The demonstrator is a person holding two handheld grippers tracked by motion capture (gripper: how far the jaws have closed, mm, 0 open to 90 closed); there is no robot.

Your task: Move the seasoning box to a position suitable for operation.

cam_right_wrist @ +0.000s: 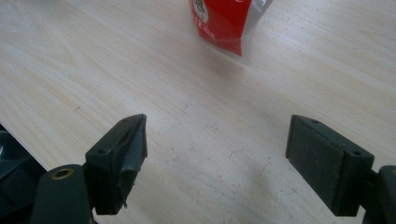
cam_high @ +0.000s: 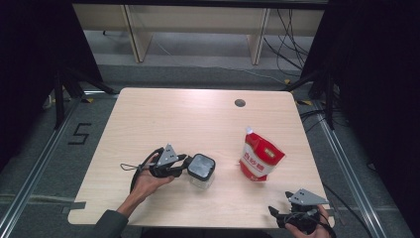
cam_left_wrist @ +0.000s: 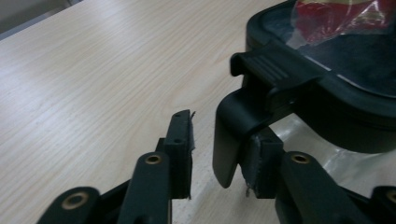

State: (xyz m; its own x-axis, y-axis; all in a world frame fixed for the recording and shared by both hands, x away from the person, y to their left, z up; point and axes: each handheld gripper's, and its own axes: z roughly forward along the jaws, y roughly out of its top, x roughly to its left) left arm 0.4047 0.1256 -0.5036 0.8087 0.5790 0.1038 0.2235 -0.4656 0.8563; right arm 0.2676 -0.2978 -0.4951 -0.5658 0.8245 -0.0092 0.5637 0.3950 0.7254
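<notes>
On the left of the pale wood-grain desk [cam_high: 148,114], the left gripper [cam_high: 184,166] reaches a clear square jar with a glossy black clip-lock lid [cam_high: 201,169], near the middle. Its ribbed rubber fingers [cam_left_wrist: 180,154] straddle the lid's hinged plastic latch [cam_left_wrist: 236,135]: one pad lies against it, the other stands a little apart, so nothing is clamped yet. I judge the latch is about to be pinched and lifted. Right of the jar stands a crinkly red-and-white pouch [cam_high: 259,158]. At the near right edge, the right gripper [cam_high: 280,213] hovers, fingers wide apart and empty.
</notes>
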